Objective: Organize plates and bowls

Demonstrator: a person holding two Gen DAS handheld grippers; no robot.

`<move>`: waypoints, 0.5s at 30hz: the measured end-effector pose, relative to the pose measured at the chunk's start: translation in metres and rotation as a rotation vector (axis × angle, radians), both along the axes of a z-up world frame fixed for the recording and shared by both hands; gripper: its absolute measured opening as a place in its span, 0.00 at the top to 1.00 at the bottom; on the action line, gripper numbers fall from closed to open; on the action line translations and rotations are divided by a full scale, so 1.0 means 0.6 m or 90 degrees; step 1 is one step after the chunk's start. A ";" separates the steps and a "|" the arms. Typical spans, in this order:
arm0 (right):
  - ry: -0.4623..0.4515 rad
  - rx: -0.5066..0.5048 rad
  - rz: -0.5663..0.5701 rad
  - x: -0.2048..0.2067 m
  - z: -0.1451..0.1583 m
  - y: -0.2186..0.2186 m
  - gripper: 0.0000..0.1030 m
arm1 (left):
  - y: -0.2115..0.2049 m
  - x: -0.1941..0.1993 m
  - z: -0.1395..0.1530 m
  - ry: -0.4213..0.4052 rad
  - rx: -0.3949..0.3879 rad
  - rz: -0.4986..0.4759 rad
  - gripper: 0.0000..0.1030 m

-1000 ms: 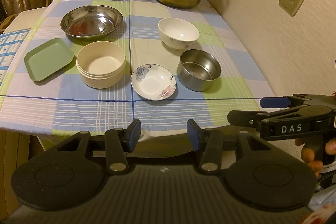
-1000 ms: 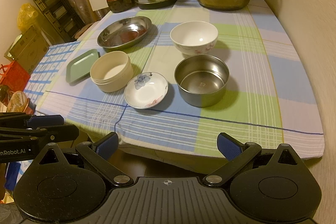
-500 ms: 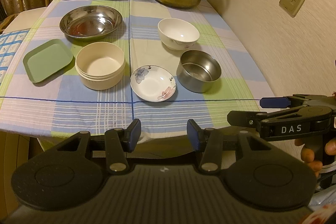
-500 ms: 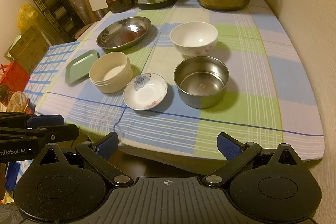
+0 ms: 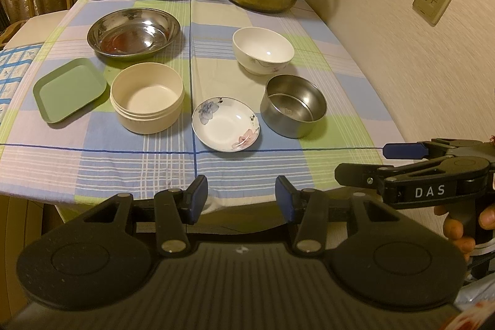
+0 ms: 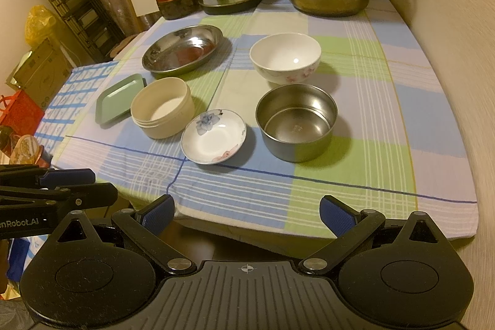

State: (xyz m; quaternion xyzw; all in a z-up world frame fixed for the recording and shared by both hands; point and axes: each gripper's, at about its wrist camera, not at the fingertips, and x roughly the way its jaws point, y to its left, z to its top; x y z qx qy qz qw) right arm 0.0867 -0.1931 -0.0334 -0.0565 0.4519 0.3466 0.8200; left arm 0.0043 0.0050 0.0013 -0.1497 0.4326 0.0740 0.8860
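Both claws open, short of the tabletop

Our left claw (image 5: 241,199) and right claw (image 6: 246,214) hold nothing; on the tabletop (image 6: 355,190) the floral saucer (image 6: 213,135) sits between the cream bowl (image 6: 162,107) and steel bowl (image 6: 296,121).

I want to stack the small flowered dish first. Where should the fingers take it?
Grip the flowered dish by its raised near rim, coming from the table's front edge with one finger inside, one beneath. It is shallow and its near side looks free; the cream tub sits close on the left.
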 end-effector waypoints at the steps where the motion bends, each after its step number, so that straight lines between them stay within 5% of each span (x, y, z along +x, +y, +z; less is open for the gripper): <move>1: 0.000 0.000 0.000 0.000 0.000 -0.002 0.03 | 0.000 0.000 0.000 0.000 0.000 0.000 0.56; 15: 0.000 0.006 0.010 -0.002 -0.001 0.003 0.03 | 0.007 0.012 -0.002 0.003 0.001 0.014 0.56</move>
